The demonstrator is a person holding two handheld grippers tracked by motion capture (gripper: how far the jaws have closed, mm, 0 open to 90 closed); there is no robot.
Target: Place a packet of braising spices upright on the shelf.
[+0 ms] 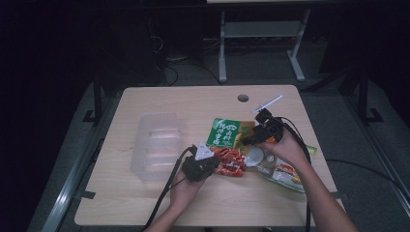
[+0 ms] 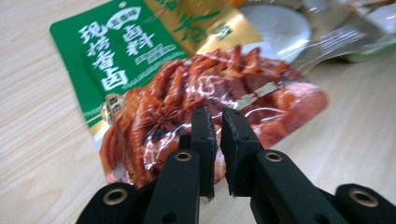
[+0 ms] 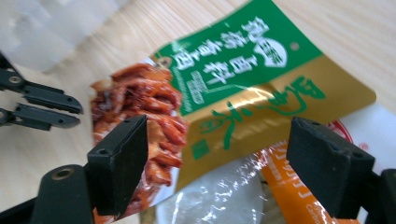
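The left hand-held gripper (image 2: 215, 140) is closed on the red-and-green food packet (image 2: 154, 84) at mid-frame on the bench (image 2: 37, 140) — it looks gripped. The right hand-held gripper (image 3: 217, 163) is held wide open above. Next, the packet should be lifted — perhaps toward the clear box (image 1: 157, 145) at left.

The green-and-gold foil food pouch (image 2: 154, 70) bears white Chinese characters on its green panel, reading roughly "现捞香卤" and "卤料", with green brush calligraphy on the gold band; smaller print is illegible
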